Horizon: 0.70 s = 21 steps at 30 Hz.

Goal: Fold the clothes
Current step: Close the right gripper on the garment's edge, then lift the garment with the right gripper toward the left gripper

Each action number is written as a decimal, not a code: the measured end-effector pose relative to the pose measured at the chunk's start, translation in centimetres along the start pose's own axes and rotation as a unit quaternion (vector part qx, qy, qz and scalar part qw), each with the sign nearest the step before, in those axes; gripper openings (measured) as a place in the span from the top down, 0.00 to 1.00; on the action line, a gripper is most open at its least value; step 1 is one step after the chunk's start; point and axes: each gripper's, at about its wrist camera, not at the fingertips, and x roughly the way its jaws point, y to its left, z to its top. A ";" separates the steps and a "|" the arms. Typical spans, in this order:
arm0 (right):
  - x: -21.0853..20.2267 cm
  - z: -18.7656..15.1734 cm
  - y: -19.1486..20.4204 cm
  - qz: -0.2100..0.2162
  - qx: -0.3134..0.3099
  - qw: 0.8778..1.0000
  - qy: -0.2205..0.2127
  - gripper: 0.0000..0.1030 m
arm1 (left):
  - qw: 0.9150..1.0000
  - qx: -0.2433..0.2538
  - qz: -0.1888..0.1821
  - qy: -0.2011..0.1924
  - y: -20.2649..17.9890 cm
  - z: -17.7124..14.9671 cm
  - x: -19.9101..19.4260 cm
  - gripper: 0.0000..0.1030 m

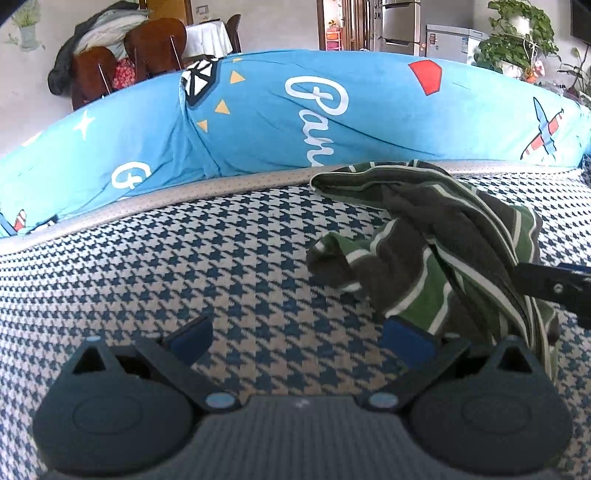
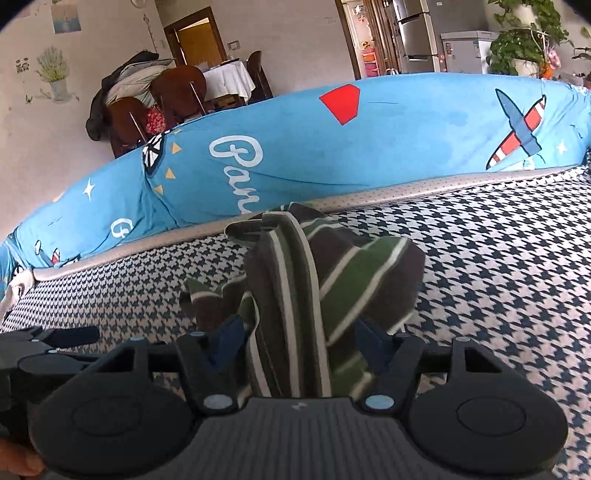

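Note:
A crumpled garment (image 1: 424,236) with green, dark brown and white stripes lies on the houndstooth bed surface (image 1: 184,258). In the left wrist view my left gripper (image 1: 299,339) stands open over bare surface, and the garment's near edge rests against its right finger (image 1: 406,341). In the right wrist view a bunch of the striped garment (image 2: 295,295) fills the gap of my right gripper (image 2: 301,341), and both blue pads touch the cloth. A black finger of the right gripper (image 1: 546,284) reaches into the cloth from the right.
A long blue printed bolster (image 1: 332,118) runs along the bed's far edge behind a grey border (image 1: 184,192). Beyond it stand wooden chairs (image 2: 177,92) with clothes piled on them, a fridge (image 2: 413,33) and potted plants (image 2: 524,40). Open houndstooth surface extends left and right of the garment.

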 end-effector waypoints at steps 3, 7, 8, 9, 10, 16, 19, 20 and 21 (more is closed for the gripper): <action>1.4 0.3 0.1 -0.005 0.001 1.000 0.005 0.39 | 1.000 -0.005 -0.001 0.003 0.4 0.3 0.6 0.01; 3.1 0.3 0.2 -0.006 0.004 1.000 0.017 0.58 | 1.000 -0.012 -0.004 0.009 0.7 0.7 1.4 0.02; 3.3 0.3 0.3 -0.006 0.003 1.000 0.017 0.64 | 1.000 -0.016 -0.005 0.010 0.9 0.7 1.4 0.02; 3.5 0.2 0.3 -0.005 0.003 1.000 0.018 0.67 | 1.000 -0.019 -0.007 0.013 1.1 0.7 1.5 0.02; 3.7 0.2 0.3 -0.004 0.002 1.000 0.018 0.76 | 1.000 -0.024 -0.009 0.015 1.2 0.7 1.6 0.02; 3.2 0.1 0.6 -0.004 -0.001 1.000 0.001 0.93 | 0.998 -0.048 -0.014 0.031 1.3 0.4 2.0 0.00; 1.6 0.4 0.6 -0.006 -0.002 1.000 -0.026 0.94 | 0.998 -0.059 -0.008 0.032 0.7 0.4 2.1 0.00; 1.0 0.5 0.5 -0.013 -0.003 0.999 -0.036 0.94 | 0.997 -0.064 -0.003 0.032 0.3 0.4 2.2 0.00; 0.5 0.5 0.4 -0.024 -0.004 0.999 -0.044 0.94 | 0.997 -0.069 0.001 0.032 -0.1 0.5 2.2 0.00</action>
